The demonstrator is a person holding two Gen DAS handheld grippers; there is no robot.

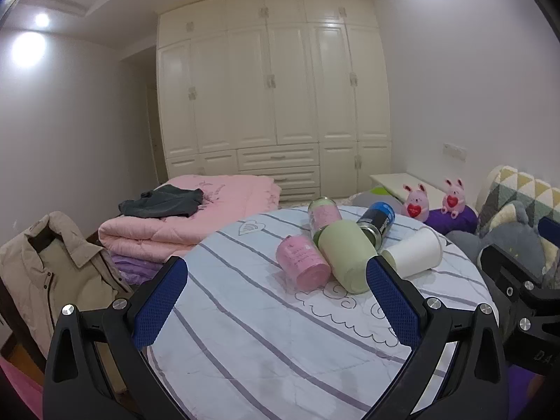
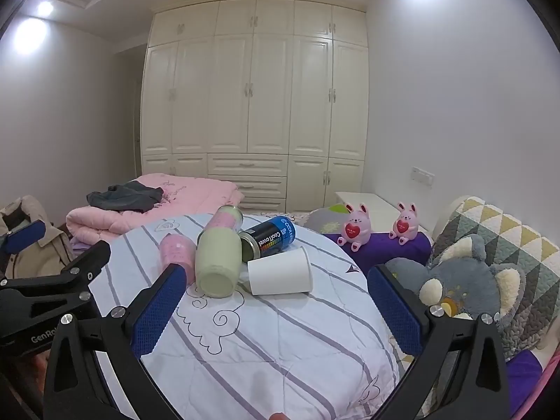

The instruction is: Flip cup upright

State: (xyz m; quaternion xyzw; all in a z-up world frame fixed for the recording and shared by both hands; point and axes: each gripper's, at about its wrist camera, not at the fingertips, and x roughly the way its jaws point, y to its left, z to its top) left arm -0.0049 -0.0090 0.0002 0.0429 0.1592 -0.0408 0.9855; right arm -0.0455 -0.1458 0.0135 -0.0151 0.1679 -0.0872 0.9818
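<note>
Both your left gripper (image 1: 276, 301) and right gripper (image 2: 276, 309) gape empty short of the toppled cups, where nudging the green cup (image 2: 218, 262) could roll the touching white paper cup (image 2: 280, 276) away.

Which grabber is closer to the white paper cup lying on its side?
Probably the right gripper: the white paper cup lies just ahead between its open jaws. From the left gripper, also open, the cup lies off to the right, beyond its right finger.
</note>
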